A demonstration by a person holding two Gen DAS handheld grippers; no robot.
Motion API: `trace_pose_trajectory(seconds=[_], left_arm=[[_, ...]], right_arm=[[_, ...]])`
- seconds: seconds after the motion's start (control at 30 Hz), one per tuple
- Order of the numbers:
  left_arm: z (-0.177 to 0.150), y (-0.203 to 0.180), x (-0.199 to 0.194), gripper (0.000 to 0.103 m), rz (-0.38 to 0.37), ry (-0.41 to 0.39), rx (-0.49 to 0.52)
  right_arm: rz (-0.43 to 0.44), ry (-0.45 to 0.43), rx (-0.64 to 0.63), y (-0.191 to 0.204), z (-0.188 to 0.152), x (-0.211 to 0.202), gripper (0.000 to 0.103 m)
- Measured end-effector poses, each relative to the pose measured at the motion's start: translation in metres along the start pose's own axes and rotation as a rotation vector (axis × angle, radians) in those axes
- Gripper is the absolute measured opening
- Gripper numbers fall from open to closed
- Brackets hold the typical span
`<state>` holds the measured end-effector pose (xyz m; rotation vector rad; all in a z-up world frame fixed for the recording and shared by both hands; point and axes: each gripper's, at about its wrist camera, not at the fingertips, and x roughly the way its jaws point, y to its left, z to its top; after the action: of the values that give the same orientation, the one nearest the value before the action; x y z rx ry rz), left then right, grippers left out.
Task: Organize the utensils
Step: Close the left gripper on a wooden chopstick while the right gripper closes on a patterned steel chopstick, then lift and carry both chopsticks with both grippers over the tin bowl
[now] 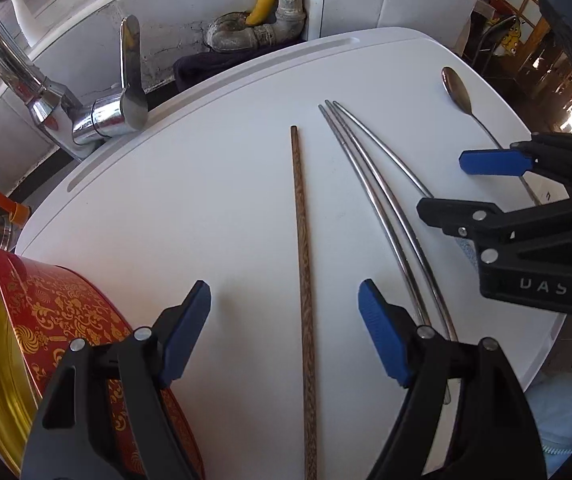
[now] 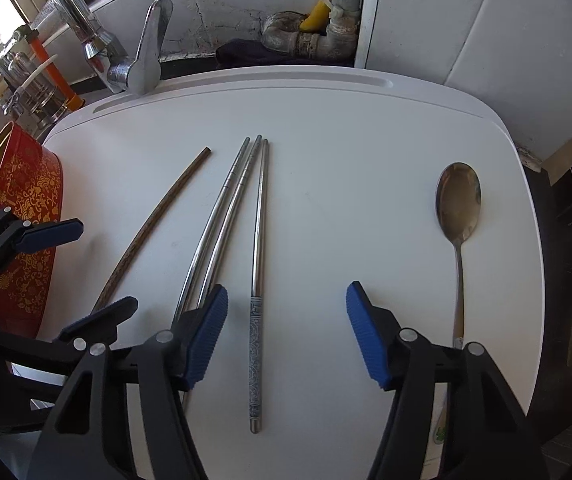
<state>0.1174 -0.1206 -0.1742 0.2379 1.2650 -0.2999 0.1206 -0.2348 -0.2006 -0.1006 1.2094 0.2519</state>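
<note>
A brown wooden chopstick [image 1: 301,248] lies lengthwise on the white board [image 1: 206,184]. My left gripper [image 1: 284,328] is open just above its near part, one finger on each side. Three metal chopsticks [image 1: 369,184] lie to its right. A metal spoon [image 1: 459,94] lies at the far right. A red and gold tin [image 1: 46,320] stands open at the left. In the right wrist view my right gripper [image 2: 287,334] is open over one metal chopstick [image 2: 258,280], with the other two metal chopsticks [image 2: 222,216] and the wooden chopstick [image 2: 154,220] to its left, the spoon [image 2: 458,208] to its right and the tin [image 2: 26,216] far left.
A chrome faucet [image 1: 86,100] stands behind the board's far left edge. Pipes [image 1: 270,28] and a dark cloth [image 1: 214,64] sit behind the board against a white wall. Metal jars [image 2: 26,80] stand at the far left. The board's right edge [image 2: 533,240] drops off to a dark floor.
</note>
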Motion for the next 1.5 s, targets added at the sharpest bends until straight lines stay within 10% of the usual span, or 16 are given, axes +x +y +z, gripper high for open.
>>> trace_pose_trajectory(seconds=[0.1,0.13,0.2,0.7,1.5], left_arm=[[-0.007,0.004,-0.002,0.055,-0.027,-0.043,-0.048],[-0.009,0.005,-0.005,0.024,-0.016,-0.062,-0.053],[-0.009,0.011,-0.007,0.005,-0.073,-0.04,-0.101],[-0.041,0.023,-0.103,0.005,-0.187,-0.233,-0.205],[-0.158,0.119,-0.26,0.006,-0.044,-0.603,-0.445]], right_arm=[[0.002,-0.018,-0.017,-0.002,-0.007,-0.004,0.007],[0.001,-0.011,-0.007,-0.005,-0.008,-0.005,0.006],[-0.016,-0.001,0.032,-0.013,-0.011,-0.007,0.006],[0.101,-0.15,0.044,0.01,-0.029,-0.086,0.006],[0.292,-0.322,-0.286,0.171,0.012,-0.162,0.006]])
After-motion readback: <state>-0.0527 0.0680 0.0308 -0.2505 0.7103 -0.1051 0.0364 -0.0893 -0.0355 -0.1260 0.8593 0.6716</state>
